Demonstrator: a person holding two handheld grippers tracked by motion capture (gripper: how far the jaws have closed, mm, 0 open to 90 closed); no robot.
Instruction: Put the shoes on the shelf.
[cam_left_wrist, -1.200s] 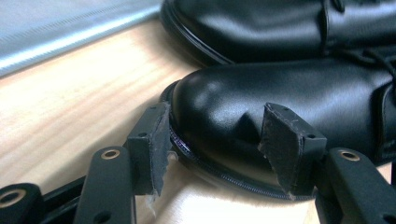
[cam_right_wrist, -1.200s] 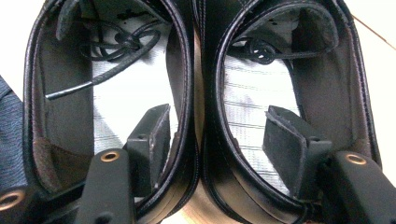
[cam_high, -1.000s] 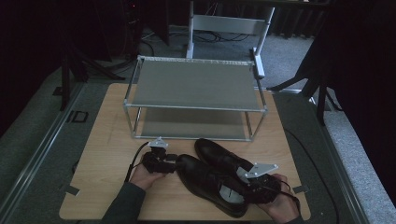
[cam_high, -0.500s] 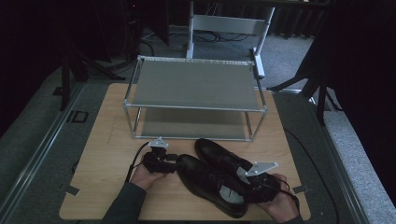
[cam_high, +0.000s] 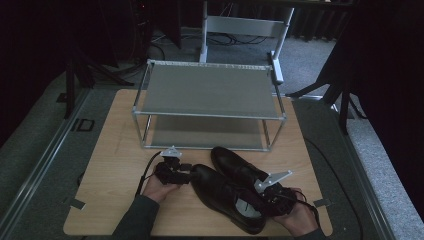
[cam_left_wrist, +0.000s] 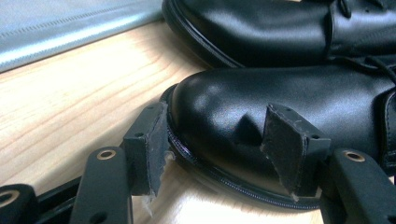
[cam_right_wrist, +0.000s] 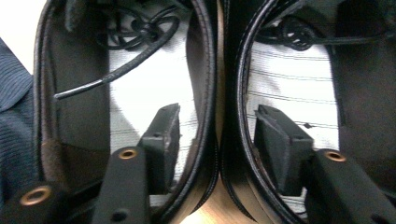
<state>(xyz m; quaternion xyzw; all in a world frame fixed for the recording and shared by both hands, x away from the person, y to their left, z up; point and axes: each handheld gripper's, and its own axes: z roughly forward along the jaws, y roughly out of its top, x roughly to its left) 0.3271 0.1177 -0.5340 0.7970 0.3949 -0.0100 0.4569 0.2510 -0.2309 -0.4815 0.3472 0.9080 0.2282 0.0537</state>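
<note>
Two black leather lace-up shoes lie side by side on the wooden table (cam_high: 115, 150), toes toward the left. The nearer shoe (cam_high: 225, 197) has its toe (cam_left_wrist: 224, 98) between the jaws of my left gripper (cam_high: 191, 175) (cam_left_wrist: 219, 140), which is shut on it; one pad (cam_left_wrist: 285, 140) dents the leather. The farther shoe (cam_high: 235, 165) lies just behind. At the heels, my right gripper (cam_high: 267, 197) (cam_right_wrist: 217, 135) has one jaw inside each shoe's opening. It is shut on the two adjoining collar walls (cam_right_wrist: 219, 93).
A two-tier metal shoe rack (cam_high: 207, 90) stands on the table just beyond the shoes, its lower shelf (cam_left_wrist: 70, 28) close to the toes. Bare wood lies left of the left hand. A dark sleeve (cam_right_wrist: 14, 116) sits beside the nearer shoe.
</note>
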